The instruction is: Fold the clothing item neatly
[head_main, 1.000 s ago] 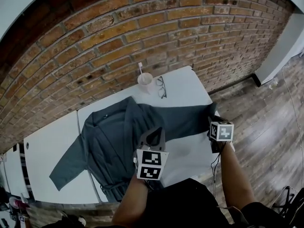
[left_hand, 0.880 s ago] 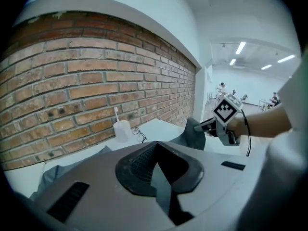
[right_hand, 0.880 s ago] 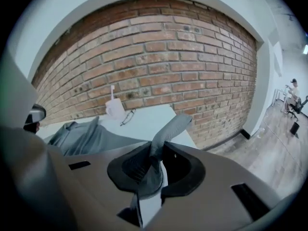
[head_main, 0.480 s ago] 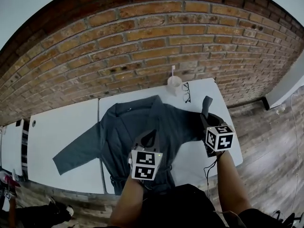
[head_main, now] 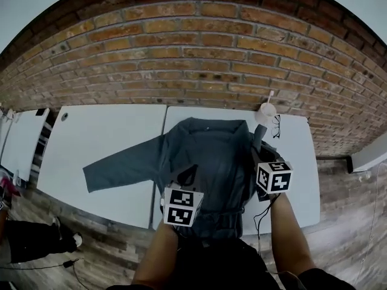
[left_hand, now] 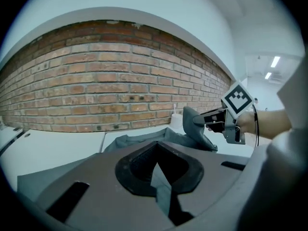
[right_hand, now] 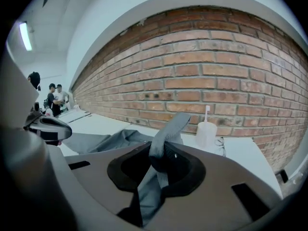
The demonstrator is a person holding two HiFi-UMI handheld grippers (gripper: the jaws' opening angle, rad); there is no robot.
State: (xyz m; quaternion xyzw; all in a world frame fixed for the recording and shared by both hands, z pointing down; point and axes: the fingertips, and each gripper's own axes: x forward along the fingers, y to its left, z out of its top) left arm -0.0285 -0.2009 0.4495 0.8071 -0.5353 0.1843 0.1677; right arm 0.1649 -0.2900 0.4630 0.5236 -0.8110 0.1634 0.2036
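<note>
Firmly, left tool (left_hand: 156, 170), right tool (right_hand: 161, 160), gripping shirt (head_main: 217, 150) (grey)

- Left gripper (head_main: 188, 177), lower middle of the head view, pinches a thin fold of the grey-blue shirt (head_main: 211, 147).
- Right gripper (head_main: 259, 152), to its right, clamps the sleeve (head_main: 260, 135).
- Left forearm (head_main: 158, 255) and right forearm (head_main: 288, 234) reach up from the bottom edge.

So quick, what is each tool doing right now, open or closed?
Left tool: closed on the shirt.
Right tool: closed on the shirt's sleeve.
</note>
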